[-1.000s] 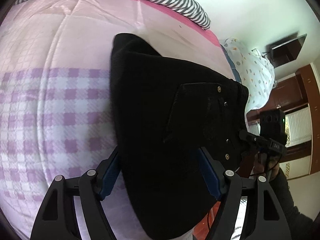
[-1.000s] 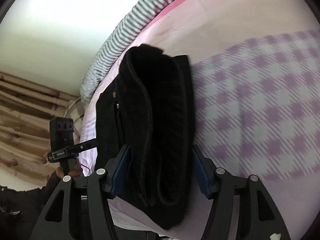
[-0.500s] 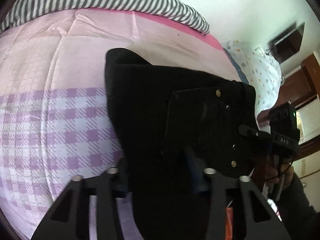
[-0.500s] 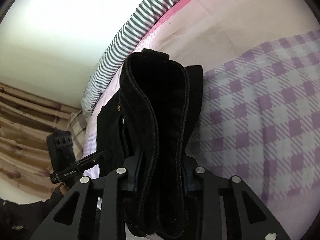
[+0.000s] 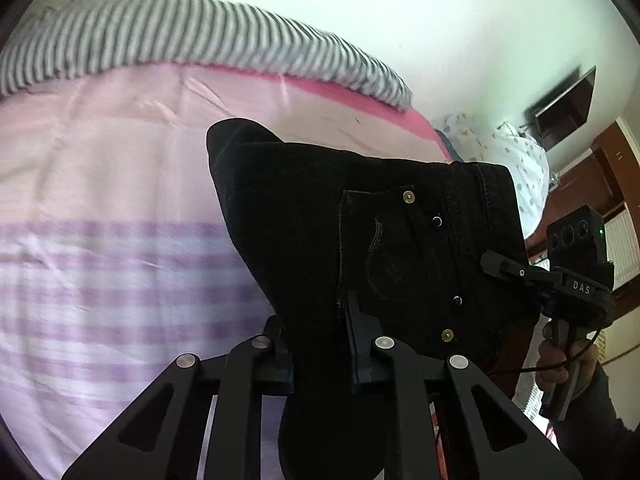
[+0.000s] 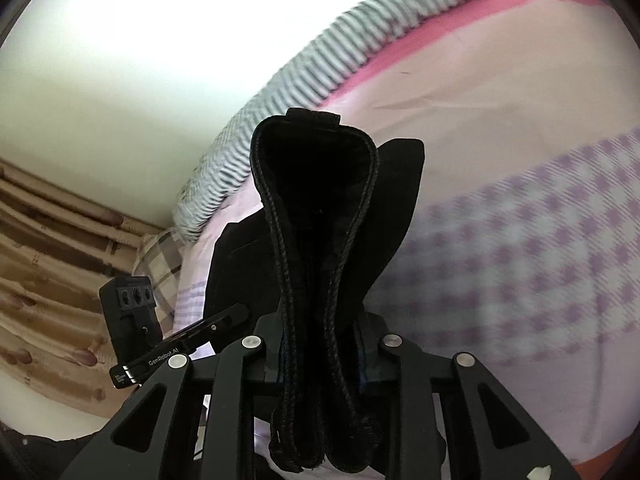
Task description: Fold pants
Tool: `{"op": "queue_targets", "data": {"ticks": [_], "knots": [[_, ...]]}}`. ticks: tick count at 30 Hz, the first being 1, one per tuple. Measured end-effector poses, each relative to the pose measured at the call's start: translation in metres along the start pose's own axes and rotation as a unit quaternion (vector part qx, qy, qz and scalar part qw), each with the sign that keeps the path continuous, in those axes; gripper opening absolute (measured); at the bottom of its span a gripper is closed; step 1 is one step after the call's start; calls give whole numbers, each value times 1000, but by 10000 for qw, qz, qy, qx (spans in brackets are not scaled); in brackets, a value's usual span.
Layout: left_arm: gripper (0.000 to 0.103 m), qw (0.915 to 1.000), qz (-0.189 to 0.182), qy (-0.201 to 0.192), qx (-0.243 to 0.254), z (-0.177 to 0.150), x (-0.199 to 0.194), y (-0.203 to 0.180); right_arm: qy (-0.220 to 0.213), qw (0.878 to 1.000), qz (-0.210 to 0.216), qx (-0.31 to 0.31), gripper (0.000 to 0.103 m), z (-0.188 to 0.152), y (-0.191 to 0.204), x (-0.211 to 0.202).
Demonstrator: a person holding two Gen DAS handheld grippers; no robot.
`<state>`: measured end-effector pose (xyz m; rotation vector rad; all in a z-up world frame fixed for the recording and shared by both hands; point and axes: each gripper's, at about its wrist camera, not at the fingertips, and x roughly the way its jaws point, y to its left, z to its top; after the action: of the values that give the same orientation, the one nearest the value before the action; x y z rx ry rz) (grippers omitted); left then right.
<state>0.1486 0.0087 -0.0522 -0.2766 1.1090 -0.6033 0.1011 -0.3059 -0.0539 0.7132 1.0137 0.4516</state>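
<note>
**One pair of pants, two tongs clamped on**

I see one folded pair of black pants point(image 5: 360, 240) lifted over the bed point(image 5: 100, 208). My left tongs point(image 5: 320, 344) and right tongs point(image 6: 320, 344) are each closing on a bunched edge. The bedsheet lies bare around them. Fabric hides the fingertips; one striped pillow point(image 5: 180, 36) lines the far edge.

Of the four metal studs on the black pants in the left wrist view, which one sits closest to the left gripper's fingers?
The lowest brass rivet on the pants, nearest the left gripper. The other brass one is farthest up; two silver studs lie between.
</note>
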Motion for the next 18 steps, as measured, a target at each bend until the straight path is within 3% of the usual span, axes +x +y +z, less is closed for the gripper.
{"op": "queue_targets", "data": {"ticks": [8,18], "knots": [[18,9955,918,-250,16,38,-68,73,353,9982,438,-217,23,26,68,101],[18,9880,1498,-275,-265,69,-106,175,870,9938,668,-168,23,46,119,220]]}}
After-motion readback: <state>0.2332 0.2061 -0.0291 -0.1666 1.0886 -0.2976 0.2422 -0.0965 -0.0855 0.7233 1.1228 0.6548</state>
